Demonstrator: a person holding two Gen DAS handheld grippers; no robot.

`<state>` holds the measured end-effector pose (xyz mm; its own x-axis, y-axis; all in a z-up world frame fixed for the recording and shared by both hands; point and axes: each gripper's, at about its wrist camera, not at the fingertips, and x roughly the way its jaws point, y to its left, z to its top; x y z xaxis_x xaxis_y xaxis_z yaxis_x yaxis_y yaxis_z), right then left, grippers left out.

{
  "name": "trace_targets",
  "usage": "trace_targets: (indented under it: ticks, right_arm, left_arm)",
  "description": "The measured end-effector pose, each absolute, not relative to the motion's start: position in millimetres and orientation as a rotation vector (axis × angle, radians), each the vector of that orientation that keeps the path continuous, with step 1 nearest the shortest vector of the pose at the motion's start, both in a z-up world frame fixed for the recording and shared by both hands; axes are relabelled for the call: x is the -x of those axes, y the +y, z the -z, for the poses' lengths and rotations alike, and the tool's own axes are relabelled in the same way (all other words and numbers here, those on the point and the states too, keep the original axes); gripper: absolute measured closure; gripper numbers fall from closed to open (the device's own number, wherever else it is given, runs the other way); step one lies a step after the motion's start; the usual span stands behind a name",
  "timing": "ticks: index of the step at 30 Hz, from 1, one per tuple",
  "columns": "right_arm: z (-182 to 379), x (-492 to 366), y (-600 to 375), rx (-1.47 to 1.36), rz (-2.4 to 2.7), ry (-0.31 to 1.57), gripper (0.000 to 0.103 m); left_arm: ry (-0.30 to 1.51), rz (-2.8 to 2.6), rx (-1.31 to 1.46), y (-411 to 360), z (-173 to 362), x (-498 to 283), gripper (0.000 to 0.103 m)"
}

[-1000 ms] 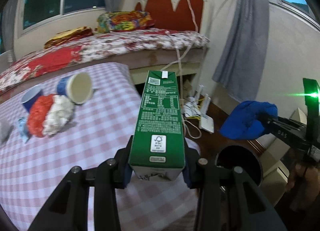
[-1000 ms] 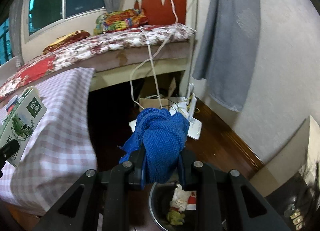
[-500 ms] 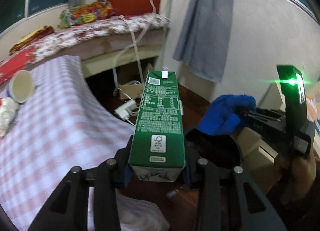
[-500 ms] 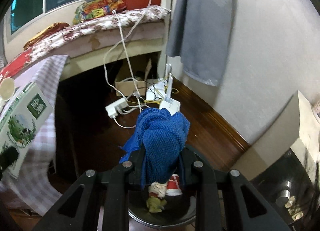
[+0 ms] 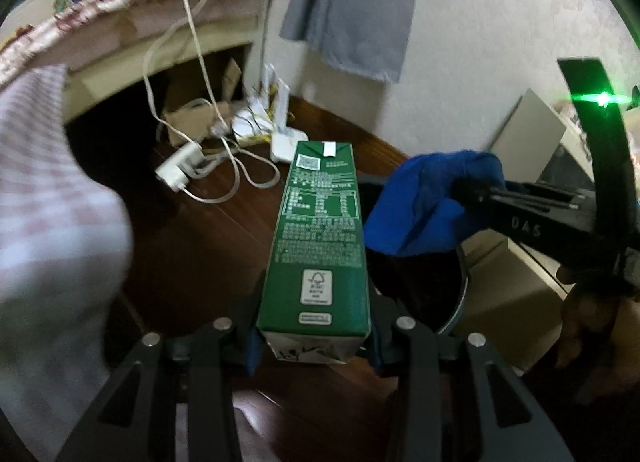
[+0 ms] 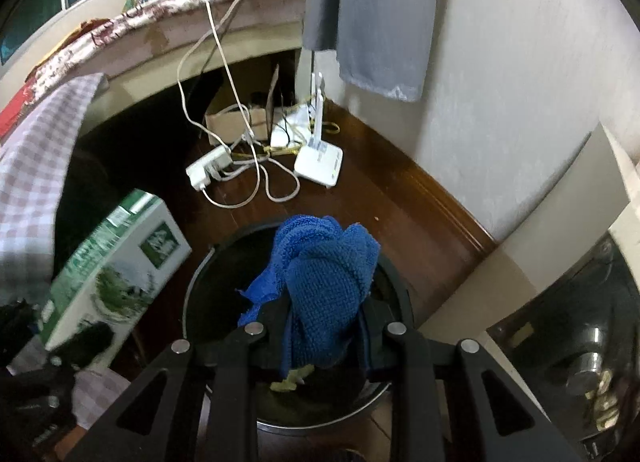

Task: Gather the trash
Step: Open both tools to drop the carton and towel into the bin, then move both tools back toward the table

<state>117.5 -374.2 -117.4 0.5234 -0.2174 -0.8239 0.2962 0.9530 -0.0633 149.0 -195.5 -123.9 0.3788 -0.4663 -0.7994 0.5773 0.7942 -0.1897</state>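
Note:
My left gripper point(image 5: 314, 336) is shut on a green milk carton point(image 5: 320, 238), held out over the floor just left of the round black trash bin point(image 5: 458, 302). The carton also shows at the left of the right wrist view point(image 6: 116, 270). My right gripper point(image 6: 322, 326) is shut on a bunched blue knitted cloth point(image 6: 324, 282), held directly above the bin point(image 6: 396, 294). Some trash lies in the bin's bottom point(image 6: 290, 378). In the left wrist view the blue cloth point(image 5: 428, 206) hangs over the bin, right of the carton.
A table with a pink checked cloth point(image 5: 44, 198) is at the left. On the dark wood floor lie a white power strip point(image 6: 208, 168), tangled cables, a white router point(image 6: 318, 160) and a cardboard box point(image 6: 236, 118). A bed and a grey curtain stand behind.
Both grippers have swung right and down, away from the table. The blue cloth is now directly over the bin and the carton is beside it.

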Motion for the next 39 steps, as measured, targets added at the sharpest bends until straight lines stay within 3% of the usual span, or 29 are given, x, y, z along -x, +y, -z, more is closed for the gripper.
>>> trace_targets:
  ticks: [7,9,10,11,12,15,18,20,39]
  right_arm:
    - [133,-122,-382,-0.107,0.286,1.026,0.075]
    - [144,-128,-383,-0.085,0.301,1.068,0.069]
    - [152,-129,-386,-0.068,0.335,1.101,0.052]
    - [156,-128,-389,-0.062,0.363,1.112,0.029]
    - [156,-127,-392,-0.067,0.378,1.110,0.024]
    - [150,-124,-402,-0.098,0.409,1.084,0.023]
    - [143,-122,-408,-0.138,0.426,1.059,0.013]
    - [139,-119,-409,-0.155,0.432,1.053,0.007]
    - [68,-124,-354,-0.136,0.312,0.854,0.002]
  left_arm:
    - [1.030,0.704,-0.132,-216,139,-152,0.062]
    - [1.054,0.732,-0.119,-222,145,-161,0.057]
    - [1.057,0.734,-0.120,-222,146,-161,0.048]
    - [1.057,0.724,-0.129,-223,146,-161,0.032]
    - [1.039,0.708,-0.133,-222,144,-160,0.028]
    - [1.020,0.676,-0.157,-220,139,-157,0.026]
    - [0.985,0.633,-0.173,-215,132,-155,0.011]
    - [0.963,0.604,-0.176,-212,124,-153,0.008]
    - [0.748,0.442,-0.103,-143,38,-127,0.008]
